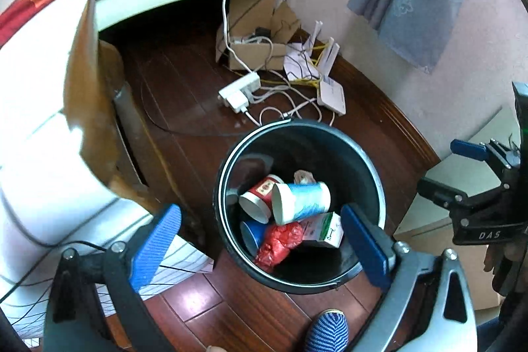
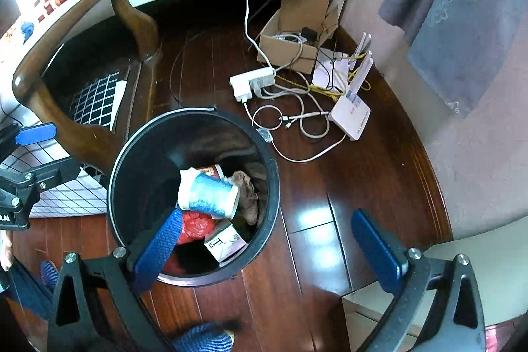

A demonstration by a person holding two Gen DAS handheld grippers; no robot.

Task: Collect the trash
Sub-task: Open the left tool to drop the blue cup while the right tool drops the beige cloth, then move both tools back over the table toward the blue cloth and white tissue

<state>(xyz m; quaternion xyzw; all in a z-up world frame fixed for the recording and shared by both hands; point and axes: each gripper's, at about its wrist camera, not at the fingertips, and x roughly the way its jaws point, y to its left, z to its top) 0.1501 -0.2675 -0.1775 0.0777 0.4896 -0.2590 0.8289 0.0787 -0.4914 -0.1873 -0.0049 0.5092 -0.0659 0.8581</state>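
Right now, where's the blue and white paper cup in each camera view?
Left wrist: blue cup lies on its side in the middle of the bin, right of a red cup.
Right wrist: blue cup sits centre-left, atop the bin's trash.
Shared landmark: the white power strip beyond the bin.

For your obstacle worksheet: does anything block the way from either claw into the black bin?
Nothing visible does. The black bin stands open-topped, without a lid, below both. The left claw and right claw are open and empty; the blue-and-white cup already lies inside.
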